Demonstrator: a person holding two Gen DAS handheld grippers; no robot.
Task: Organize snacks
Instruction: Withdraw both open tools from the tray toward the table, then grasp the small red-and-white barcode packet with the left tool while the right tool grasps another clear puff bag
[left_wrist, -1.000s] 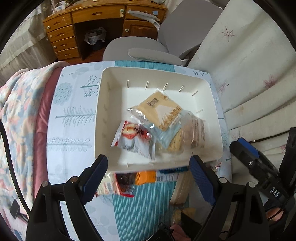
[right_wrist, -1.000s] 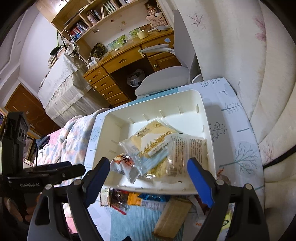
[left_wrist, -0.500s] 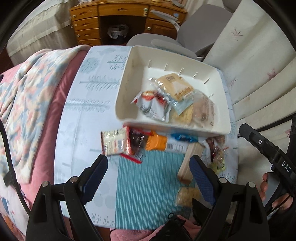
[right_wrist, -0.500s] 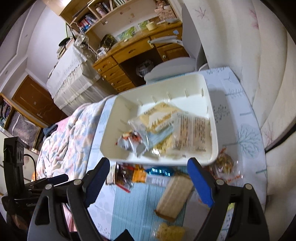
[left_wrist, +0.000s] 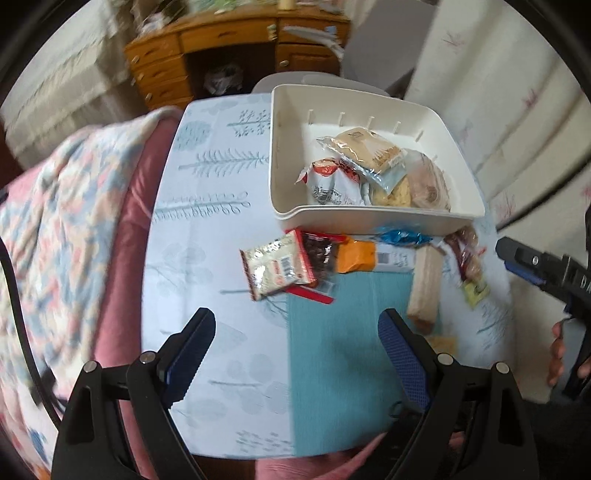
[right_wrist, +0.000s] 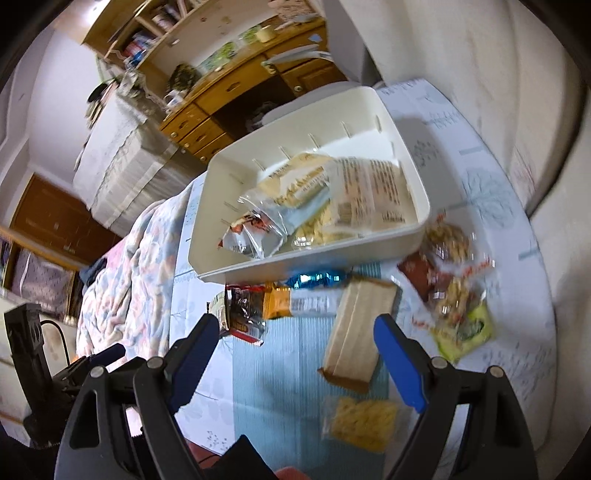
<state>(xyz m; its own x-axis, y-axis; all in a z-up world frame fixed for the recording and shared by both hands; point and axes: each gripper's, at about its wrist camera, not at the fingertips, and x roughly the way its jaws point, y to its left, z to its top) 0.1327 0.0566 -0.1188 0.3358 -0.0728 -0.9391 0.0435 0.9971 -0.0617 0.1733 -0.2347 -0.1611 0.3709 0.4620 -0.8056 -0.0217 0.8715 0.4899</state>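
A white bin (left_wrist: 376, 216) (right_wrist: 314, 258) stands at the far side of the table and holds several snack packets. Loose snacks lie in front of it: a silver packet (left_wrist: 275, 267), an orange packet (left_wrist: 356, 256) (right_wrist: 279, 304), a blue wrapper (left_wrist: 402, 236) (right_wrist: 316, 278), a long tan wafer pack (left_wrist: 424, 286) (right_wrist: 360, 332), a yellow noodle pack (right_wrist: 364, 422) and nut bags (right_wrist: 448, 258). My left gripper (left_wrist: 295, 350) is open and empty above the near table. My right gripper (right_wrist: 295, 354) is open and empty over the teal mat, near the wafer pack.
The table has a pale tree-print cloth (left_wrist: 207, 206) with a teal mat (left_wrist: 343, 354) in the middle. A floral blanket (left_wrist: 55, 229) lies to the left. A grey chair (left_wrist: 373, 48) and wooden desk (left_wrist: 229, 40) stand behind; a curtain (left_wrist: 498, 103) hangs at right.
Both grippers have pulled back toward me from over the bin, so the loose snacks in front of the bin now show. Both stay open and empty.
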